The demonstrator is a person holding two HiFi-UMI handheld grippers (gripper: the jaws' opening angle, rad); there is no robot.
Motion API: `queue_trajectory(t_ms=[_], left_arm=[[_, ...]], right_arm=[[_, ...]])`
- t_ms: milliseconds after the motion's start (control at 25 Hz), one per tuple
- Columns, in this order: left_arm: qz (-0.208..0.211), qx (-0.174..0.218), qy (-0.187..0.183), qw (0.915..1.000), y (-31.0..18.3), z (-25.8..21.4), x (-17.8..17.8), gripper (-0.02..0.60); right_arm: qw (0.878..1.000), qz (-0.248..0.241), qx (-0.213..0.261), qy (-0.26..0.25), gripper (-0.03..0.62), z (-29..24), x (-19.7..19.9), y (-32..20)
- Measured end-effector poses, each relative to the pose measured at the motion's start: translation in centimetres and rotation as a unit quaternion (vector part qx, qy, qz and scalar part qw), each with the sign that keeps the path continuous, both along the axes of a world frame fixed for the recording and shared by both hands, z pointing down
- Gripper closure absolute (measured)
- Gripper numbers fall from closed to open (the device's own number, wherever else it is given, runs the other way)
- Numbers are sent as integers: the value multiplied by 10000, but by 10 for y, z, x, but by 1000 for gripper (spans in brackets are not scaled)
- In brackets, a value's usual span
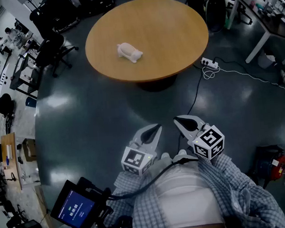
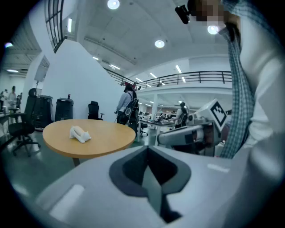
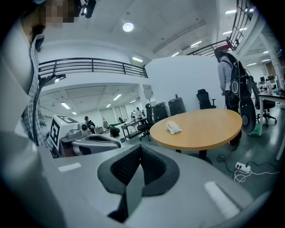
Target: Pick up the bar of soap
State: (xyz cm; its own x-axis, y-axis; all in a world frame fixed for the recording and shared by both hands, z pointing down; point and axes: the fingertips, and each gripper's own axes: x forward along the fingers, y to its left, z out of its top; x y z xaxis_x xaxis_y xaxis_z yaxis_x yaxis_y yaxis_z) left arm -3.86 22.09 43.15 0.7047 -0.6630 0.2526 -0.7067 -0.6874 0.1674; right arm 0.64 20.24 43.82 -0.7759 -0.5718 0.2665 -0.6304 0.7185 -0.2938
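A white bar of soap (image 1: pixel 129 52) lies on the round wooden table (image 1: pixel 171 41), left of its middle; it also shows in the left gripper view (image 2: pixel 79 133) and the right gripper view (image 3: pixel 173 128). Both grippers are held close to the person's body, well short of the table. My left gripper (image 1: pixel 155 128) is shut with nothing in it. My right gripper (image 1: pixel 178 120) is shut and empty too. Each gripper sees the other beside it.
A power strip (image 1: pixel 209 62) and its cable lie on the dark floor right of the table. Office chairs (image 1: pixel 50 49) stand at the left, desks at the top right. A person with a backpack (image 3: pixel 234 84) stands beyond the table. A tablet (image 1: pixel 75 207) hangs at my lower left.
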Motion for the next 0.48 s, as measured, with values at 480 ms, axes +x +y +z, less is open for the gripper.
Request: queue_trajectory(t_ms=[480], left_arm=[[23, 6, 54, 10000, 1, 6, -2, 583]], right_arm=[[10000, -32, -40, -19, 591, 0, -3, 1]])
